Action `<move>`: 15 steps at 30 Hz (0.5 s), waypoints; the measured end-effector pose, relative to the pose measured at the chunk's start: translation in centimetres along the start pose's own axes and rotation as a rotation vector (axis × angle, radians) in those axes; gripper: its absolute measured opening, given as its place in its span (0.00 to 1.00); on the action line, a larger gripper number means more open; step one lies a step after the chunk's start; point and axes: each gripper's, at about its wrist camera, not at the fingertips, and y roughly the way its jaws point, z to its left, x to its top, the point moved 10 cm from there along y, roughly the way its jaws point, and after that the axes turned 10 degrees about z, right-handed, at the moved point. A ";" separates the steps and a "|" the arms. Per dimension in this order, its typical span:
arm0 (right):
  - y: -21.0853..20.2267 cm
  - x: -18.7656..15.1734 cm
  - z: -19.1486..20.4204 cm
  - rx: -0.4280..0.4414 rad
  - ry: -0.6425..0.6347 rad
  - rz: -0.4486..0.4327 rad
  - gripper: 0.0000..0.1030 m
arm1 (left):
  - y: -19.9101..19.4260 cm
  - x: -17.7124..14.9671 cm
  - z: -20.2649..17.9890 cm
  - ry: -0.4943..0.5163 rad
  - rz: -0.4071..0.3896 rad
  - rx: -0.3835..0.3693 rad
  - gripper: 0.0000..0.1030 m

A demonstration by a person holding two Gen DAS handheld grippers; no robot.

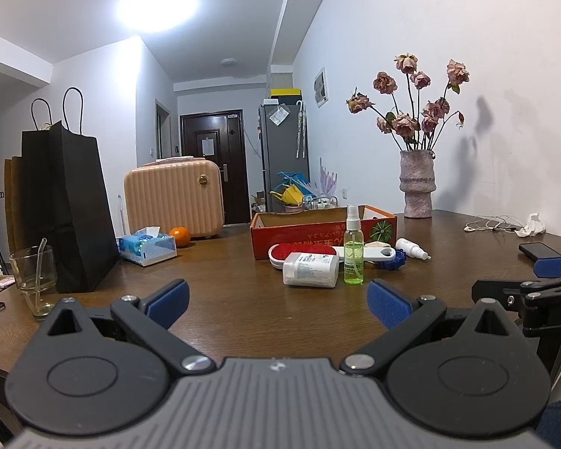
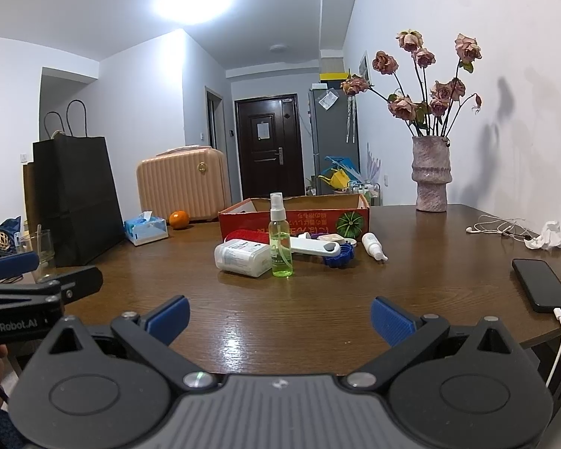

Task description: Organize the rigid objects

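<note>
Left gripper (image 1: pixel 278 305): blue-padded jaws spread wide, nothing held; hovered low over the brown wooden table (image 1: pixel 243 318).
Right gripper (image 2: pixel 279 316): likewise spread and empty; held just beside the left.
Target cluster: straight ahead of both, well apart; the clear green spray bottle (image 2: pixel 280 241) stands upright, long axis vertical, touching the white lying plastic bottle (image 2: pixel 241 258); the right gripper is judged slightly better lined up.
Destination: open red cardboard box (image 2: pixel 295 219) just behind the cluster.
Around: red-bristled white brush (image 1: pixel 303 252), blue toothed ring (image 2: pixel 340 256), small white dropper bottle (image 2: pixel 372 245).
Obstruction: none seen on the approach; the upright bottle may be tipped.
</note>
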 end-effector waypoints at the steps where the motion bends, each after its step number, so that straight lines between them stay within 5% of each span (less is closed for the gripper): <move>1: 0.0 0.0 0.0 0.001 -0.001 0.000 1.00 | 0.2 0.0 0.1 0.000 0.001 -0.003 1.00; 9: 2.9 1.8 -2.4 -0.041 0.048 -0.014 1.00 | 4.9 0.5 3.5 0.043 0.043 0.047 1.00; 15: 6.8 4.3 -5.7 -0.093 0.070 -0.029 1.00 | 10.6 2.4 4.0 0.002 0.124 -0.020 1.00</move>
